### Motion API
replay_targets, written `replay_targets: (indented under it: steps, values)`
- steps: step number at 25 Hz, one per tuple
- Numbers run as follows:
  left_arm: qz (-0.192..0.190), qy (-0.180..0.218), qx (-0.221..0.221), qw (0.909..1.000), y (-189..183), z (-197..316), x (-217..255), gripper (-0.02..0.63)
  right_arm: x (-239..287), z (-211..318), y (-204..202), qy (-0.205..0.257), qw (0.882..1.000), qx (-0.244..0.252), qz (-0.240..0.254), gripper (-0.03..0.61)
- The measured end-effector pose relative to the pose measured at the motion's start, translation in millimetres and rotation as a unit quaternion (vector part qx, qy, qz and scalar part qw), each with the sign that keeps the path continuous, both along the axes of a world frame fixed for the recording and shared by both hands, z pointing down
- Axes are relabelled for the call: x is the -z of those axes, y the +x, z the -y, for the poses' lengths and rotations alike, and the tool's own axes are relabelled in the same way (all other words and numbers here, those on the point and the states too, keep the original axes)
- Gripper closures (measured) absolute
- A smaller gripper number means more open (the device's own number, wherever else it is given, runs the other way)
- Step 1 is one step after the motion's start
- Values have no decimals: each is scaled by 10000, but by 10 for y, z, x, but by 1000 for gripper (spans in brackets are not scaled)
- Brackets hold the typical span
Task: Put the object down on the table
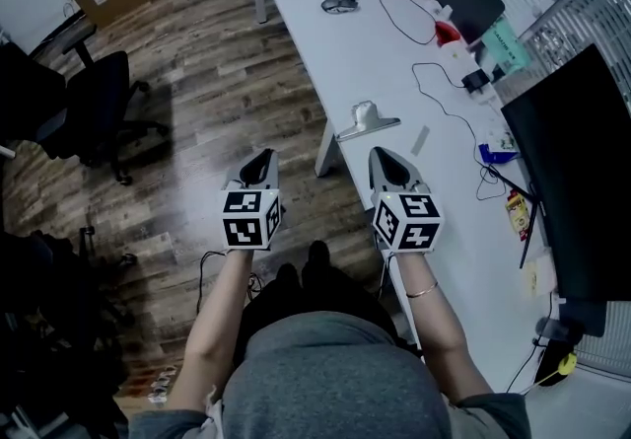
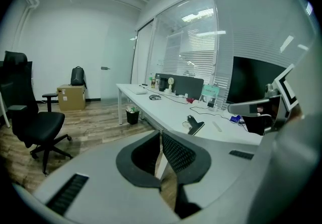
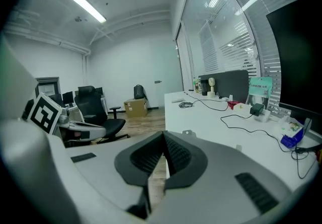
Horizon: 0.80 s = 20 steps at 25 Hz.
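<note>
This is a wood-floored office, with a long white table [image 1: 345, 62] running along my right. Nearest me, my left gripper [image 1: 259, 163] hangs over the floor, its jaws pressed together on nothing. My right gripper [image 1: 389, 163] sits above the table's near edge, jaws likewise closed and empty. Just ahead of it, the metal clip [image 1: 367, 119] lies on the tabletop, apart from both grippers. Farther along rests a mouse [image 1: 338, 4].

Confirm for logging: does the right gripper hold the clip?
No, the right gripper has shut, empty jaws; the clip lies on the table.
</note>
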<state>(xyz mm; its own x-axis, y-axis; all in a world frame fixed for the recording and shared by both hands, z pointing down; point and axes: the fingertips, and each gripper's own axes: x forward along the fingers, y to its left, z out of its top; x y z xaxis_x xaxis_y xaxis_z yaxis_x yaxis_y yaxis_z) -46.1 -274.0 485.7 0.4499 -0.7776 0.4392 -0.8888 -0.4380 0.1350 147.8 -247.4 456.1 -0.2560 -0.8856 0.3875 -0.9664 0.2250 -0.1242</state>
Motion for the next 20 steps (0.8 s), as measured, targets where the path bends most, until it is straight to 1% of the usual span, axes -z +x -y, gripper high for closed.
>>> replay_targets:
  steps: [11,14,20]
  values:
    - [-43,123,-136,9998,71,-104,97,583,-8,-308,-67,-138,9997,73,195,577]
    - [-37,113,-146,9998,70,-134,89,583,-4,-347,-86,-135,9997,101,169,577]
    - [-34,121,-163,9998,85,-175,96,583,-35,-407,-62,-214,9995,-9,226,577]
